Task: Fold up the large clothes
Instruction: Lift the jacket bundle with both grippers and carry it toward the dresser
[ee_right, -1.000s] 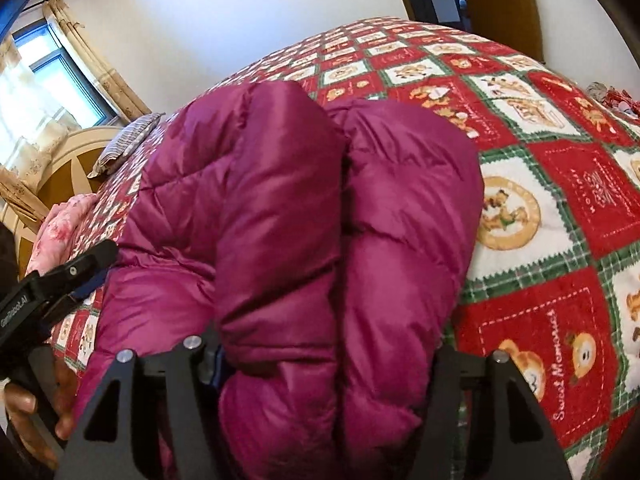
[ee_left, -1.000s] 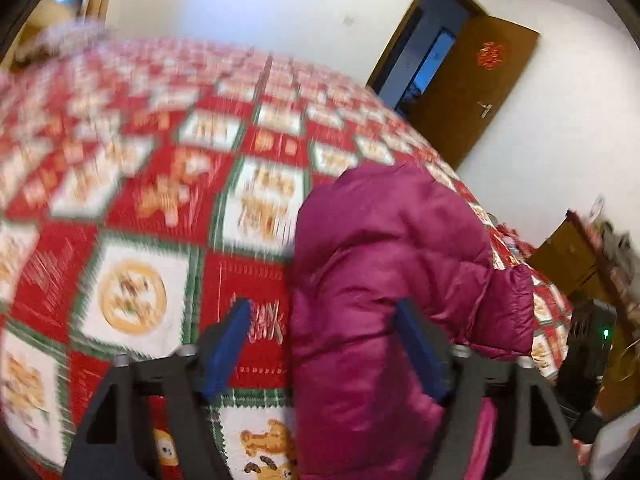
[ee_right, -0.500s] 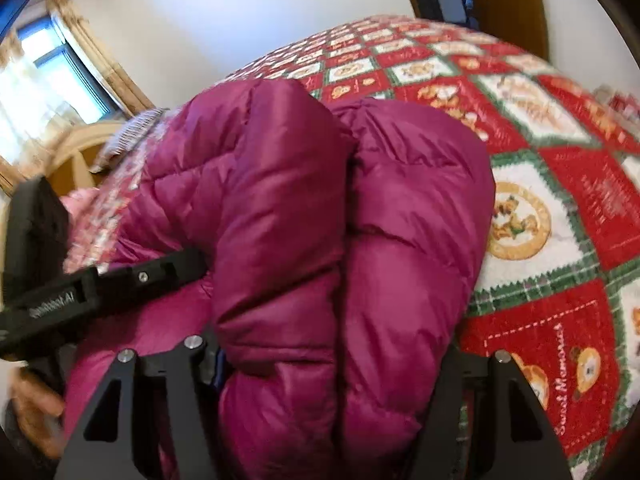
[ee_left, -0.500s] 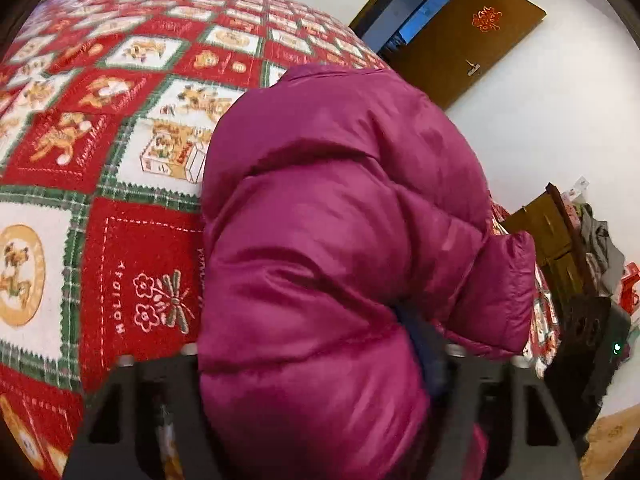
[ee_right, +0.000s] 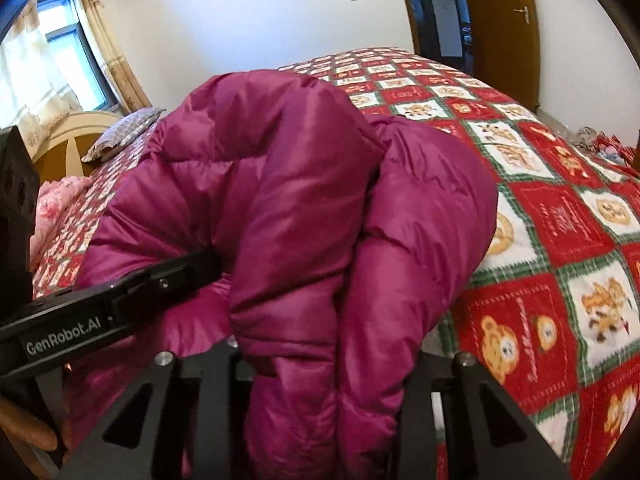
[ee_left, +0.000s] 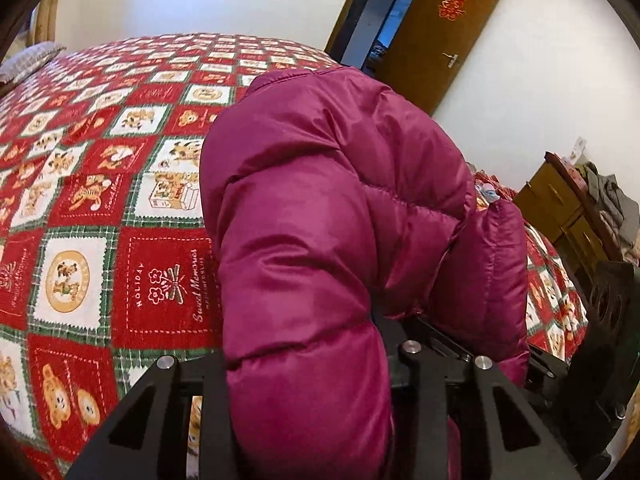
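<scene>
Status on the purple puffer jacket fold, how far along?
Done: the jacket is already bundled into a thick fold on the bedspread. In hand: both grippers, left and right, are closing with padded fabric bunched between the fingers. Left: setting the bundle down flat and squaring it; the final shape isn't visible.
</scene>
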